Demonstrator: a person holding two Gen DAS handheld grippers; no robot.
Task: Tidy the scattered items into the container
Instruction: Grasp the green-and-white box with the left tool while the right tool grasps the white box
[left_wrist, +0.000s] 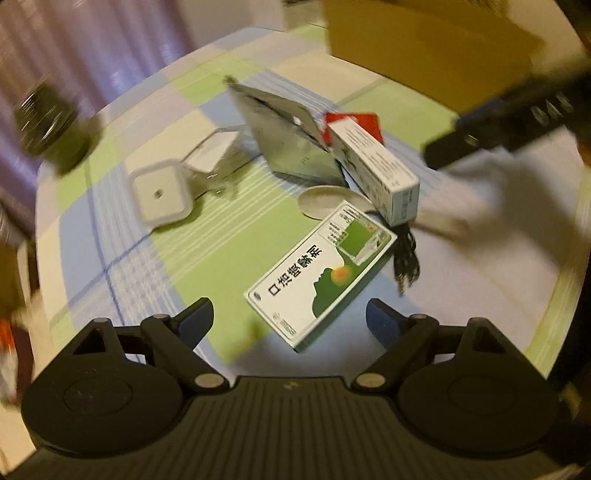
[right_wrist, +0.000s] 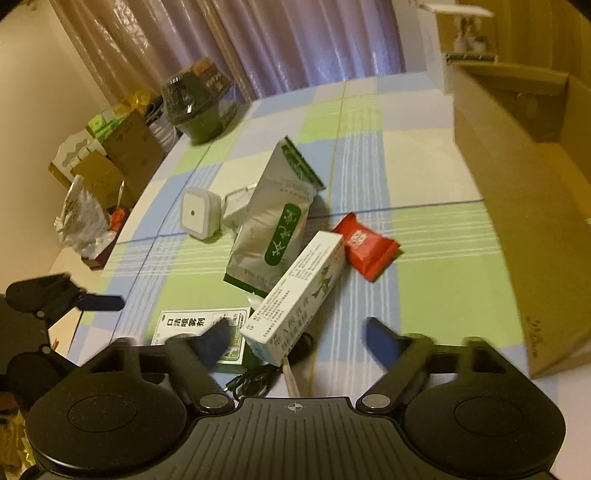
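Observation:
My left gripper (left_wrist: 290, 317) is open and hangs just above a flat green-and-white medicine box (left_wrist: 321, 273), whose near corner lies between the fingers. My right gripper (right_wrist: 299, 338) is also open. A long white carton (right_wrist: 299, 291) lies tilted ahead of it, its near end between the fingertips. Behind these are a silver tea pouch (right_wrist: 273, 221), a red snack packet (right_wrist: 365, 251) and a white square night light (right_wrist: 197, 212). A black cable (right_wrist: 251, 380) and a pale spoon (left_wrist: 325, 201) lie under the carton. The open cardboard box (right_wrist: 524, 184) stands at the right.
All of this rests on a checked green-and-blue tablecloth (right_wrist: 369, 147). A dark lidded bowl (right_wrist: 195, 103) stands at the far left corner. Small cartons and a plastic bag (right_wrist: 85, 218) crowd the floor beyond the left edge. Bare cloth lies between the items and the cardboard box.

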